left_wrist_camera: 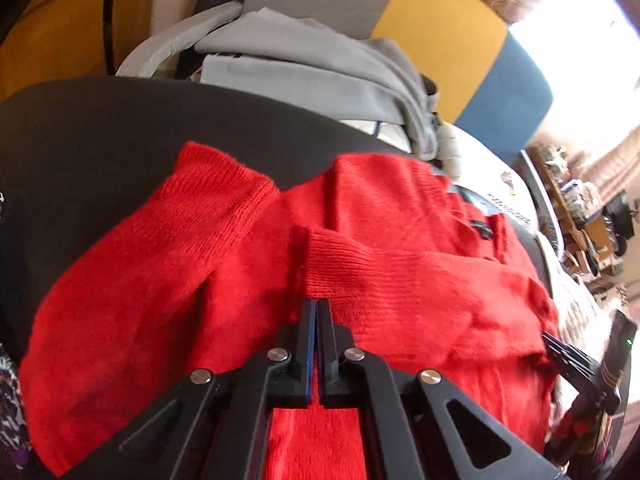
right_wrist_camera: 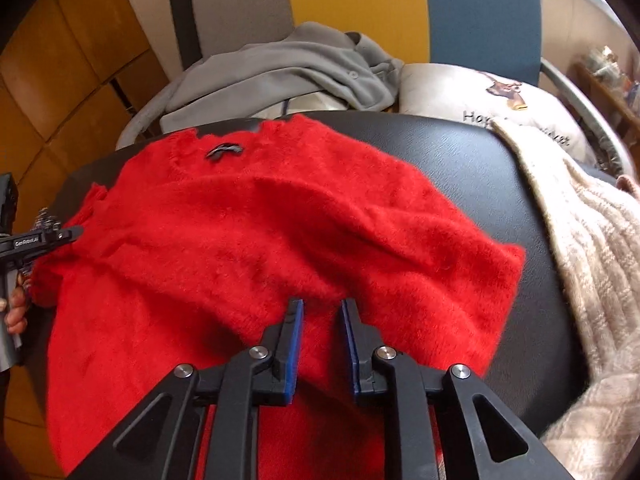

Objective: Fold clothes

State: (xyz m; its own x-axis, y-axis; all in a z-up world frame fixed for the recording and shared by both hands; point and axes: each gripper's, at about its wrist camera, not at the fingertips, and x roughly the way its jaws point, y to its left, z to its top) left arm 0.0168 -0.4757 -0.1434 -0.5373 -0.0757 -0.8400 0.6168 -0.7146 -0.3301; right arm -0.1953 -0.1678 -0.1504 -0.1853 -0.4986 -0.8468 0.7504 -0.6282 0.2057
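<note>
Left wrist view: red sweater point(left_wrist_camera: 360, 264) spread on dark table point(left_wrist_camera: 100, 128), sleeve with ribbed cuff point(left_wrist_camera: 336, 264) folded in across the body. Left hand-held gripper point(left_wrist_camera: 317, 304) at 6 o'clock, jaws pressed together with red knit showing right at the tips; looks pinched on the sweater just under the cuff. Grey hoodie point(left_wrist_camera: 320, 68) piled at 12 o'clock, off the table's far edge. Right hand-held gripper point(left_wrist_camera: 568, 354) peeks in at 4 o'clock.

Right wrist view: same sweater fills the centre, collar label point(right_wrist_camera: 224, 151) at 11 o'clock. Right hand-held gripper point(right_wrist_camera: 320, 304) jaws parted narrowly, poised over the fabric, gripping nothing. Cream knit point(right_wrist_camera: 592, 240) at 3 o'clock, touching the table.

Step, as judged: mid-fold, sleeves being tucked. Next move calls for the right one to close on an edge and both to carry fabric over together.
</note>
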